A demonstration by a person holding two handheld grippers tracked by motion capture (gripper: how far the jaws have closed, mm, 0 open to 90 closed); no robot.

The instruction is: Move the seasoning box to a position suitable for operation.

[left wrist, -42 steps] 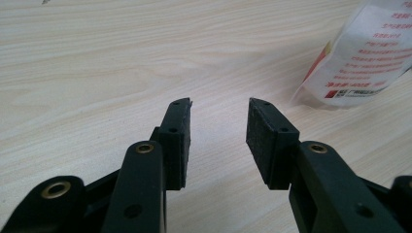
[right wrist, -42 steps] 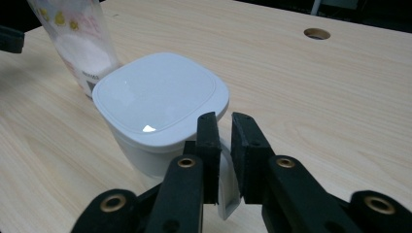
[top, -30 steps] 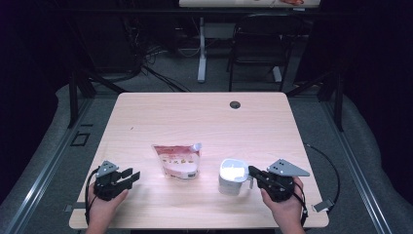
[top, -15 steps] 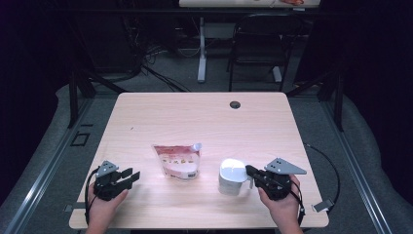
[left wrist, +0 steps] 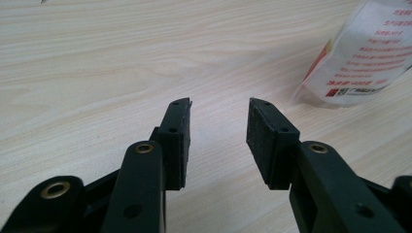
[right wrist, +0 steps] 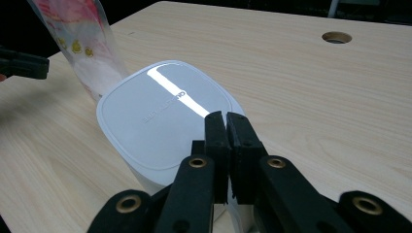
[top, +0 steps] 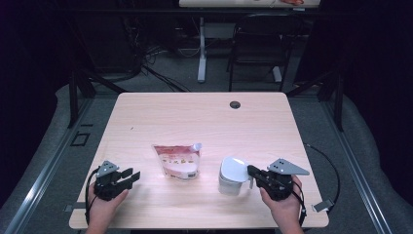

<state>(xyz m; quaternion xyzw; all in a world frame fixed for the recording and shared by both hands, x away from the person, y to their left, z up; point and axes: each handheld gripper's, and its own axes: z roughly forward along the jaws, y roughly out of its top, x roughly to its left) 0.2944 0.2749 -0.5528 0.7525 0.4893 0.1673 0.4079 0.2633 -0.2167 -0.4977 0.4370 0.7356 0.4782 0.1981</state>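
Right gripper (top: 253,171): jaws pressed together at the white container (top: 231,174) lid's edge.
Left gripper (top: 130,176): jaws apart, empty.
Pouch (top: 176,161): between both.

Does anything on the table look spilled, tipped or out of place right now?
Nothing spilled. The white lidded plastic container stands upright, lid flat. The red-and-white spouted pouch lies flat beside it, apart. Table otherwise tidy.

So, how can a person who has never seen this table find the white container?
Start at the wooden table and look along its near edge, toward the right tongs. The white container stands just before them, with a glossy rounded-square lid. Its neighbour, the pouch, is printed red and has a spout.
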